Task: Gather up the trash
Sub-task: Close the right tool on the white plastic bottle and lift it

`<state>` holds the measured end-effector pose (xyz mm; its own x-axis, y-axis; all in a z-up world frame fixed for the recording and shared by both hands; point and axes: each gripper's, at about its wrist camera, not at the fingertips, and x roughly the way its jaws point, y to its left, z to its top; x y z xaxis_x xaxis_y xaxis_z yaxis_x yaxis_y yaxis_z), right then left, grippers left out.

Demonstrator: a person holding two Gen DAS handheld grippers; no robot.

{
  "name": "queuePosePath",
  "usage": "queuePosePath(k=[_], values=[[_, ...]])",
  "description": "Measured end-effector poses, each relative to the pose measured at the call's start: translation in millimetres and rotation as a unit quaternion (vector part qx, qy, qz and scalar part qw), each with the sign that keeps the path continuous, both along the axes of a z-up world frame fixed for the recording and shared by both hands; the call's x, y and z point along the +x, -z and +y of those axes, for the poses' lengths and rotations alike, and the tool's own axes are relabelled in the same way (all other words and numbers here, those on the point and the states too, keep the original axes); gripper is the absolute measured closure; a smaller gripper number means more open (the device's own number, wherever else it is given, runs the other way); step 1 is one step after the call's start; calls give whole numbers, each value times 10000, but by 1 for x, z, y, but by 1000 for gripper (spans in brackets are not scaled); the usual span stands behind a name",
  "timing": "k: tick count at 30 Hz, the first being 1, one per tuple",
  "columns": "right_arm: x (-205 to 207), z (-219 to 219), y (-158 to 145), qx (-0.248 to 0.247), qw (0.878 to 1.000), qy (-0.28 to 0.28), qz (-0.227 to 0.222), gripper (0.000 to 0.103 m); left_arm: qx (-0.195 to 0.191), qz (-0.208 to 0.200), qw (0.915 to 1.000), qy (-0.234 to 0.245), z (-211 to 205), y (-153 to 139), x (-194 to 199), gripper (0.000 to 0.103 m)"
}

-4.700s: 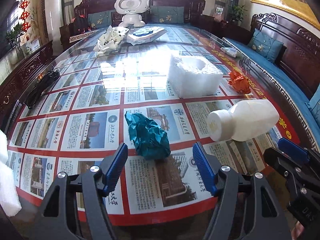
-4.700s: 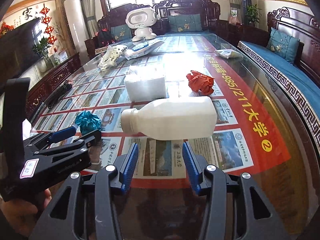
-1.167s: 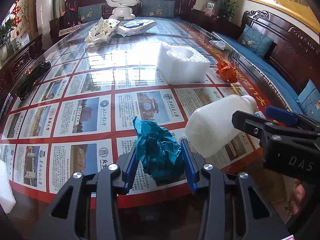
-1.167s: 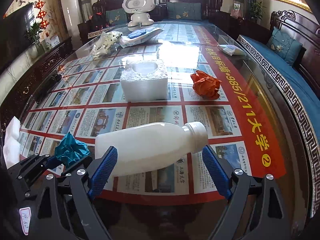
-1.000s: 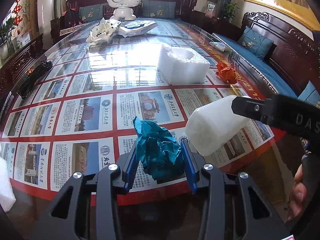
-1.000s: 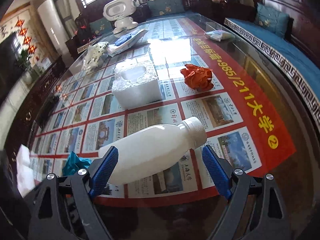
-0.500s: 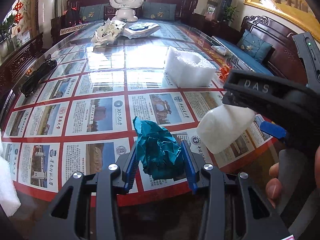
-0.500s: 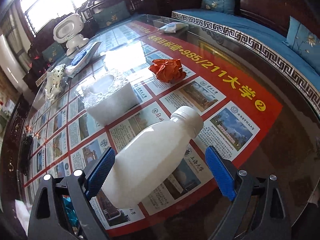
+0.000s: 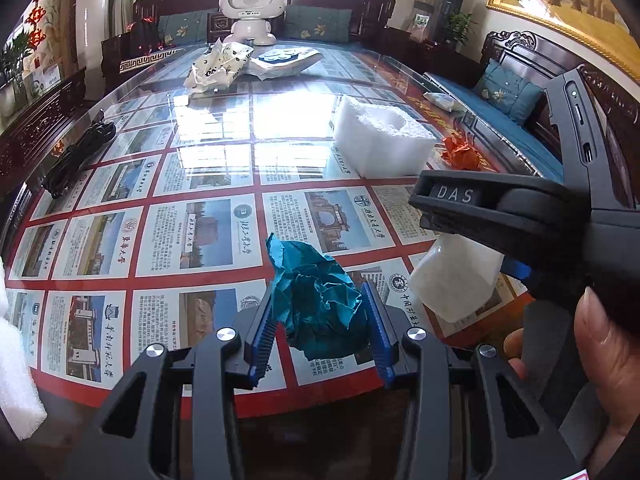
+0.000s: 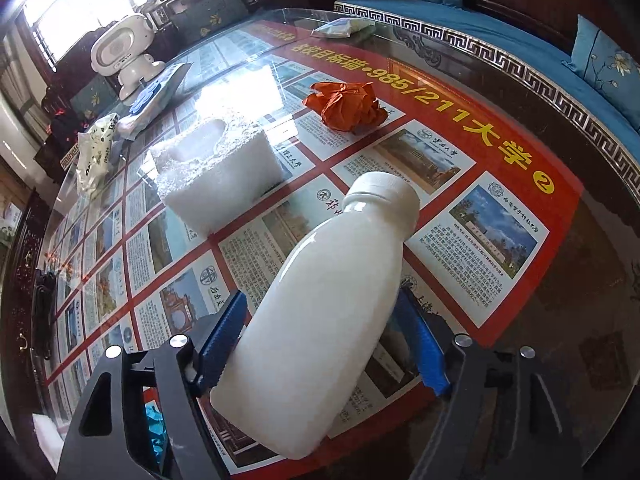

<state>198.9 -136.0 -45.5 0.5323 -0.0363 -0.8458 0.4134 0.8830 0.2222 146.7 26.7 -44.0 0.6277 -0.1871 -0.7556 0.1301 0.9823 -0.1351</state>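
Note:
My left gripper [image 9: 320, 332] is shut on a crumpled teal paper ball [image 9: 316, 300] and holds it above the near edge of the glass table [image 9: 208, 168]. My right gripper [image 10: 324, 340] is shut on a white plastic bottle [image 10: 324, 316], lifted and tilted with its cap pointing away. The bottle's base [image 9: 456, 280] and the right gripper's body show at the right of the left wrist view. A crumpled orange paper ball [image 10: 348, 104] and a white foam block [image 10: 216, 176] lie on the table farther off.
A white robot toy [image 9: 253, 8], a spotted bag [image 9: 218, 66] and a white-blue packet [image 9: 286, 60] sit at the far end. A black cable bundle [image 9: 76, 152] lies at the left edge. A small packet [image 10: 340, 28] lies near the blue-cushioned bench [image 10: 500, 44]. White foam [image 9: 16, 380] is at lower left.
Both grippers closed on their items and lifted them. The right gripper has swung left and tilted, turning the bottle cap-away, and its body now fills more of the left view.

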Motion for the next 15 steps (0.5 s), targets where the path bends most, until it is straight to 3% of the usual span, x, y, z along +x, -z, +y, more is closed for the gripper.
queuePosePath(k=[7, 15], values=[[-10, -11, 4, 69, 9986, -518, 68, 48, 68, 23, 10000, -32, -9, 1, 3, 61], [-19, -25, 3, -18, 9941, -1088, -5, 51, 132, 34, 9999, -31, -22, 0, 3, 61]])
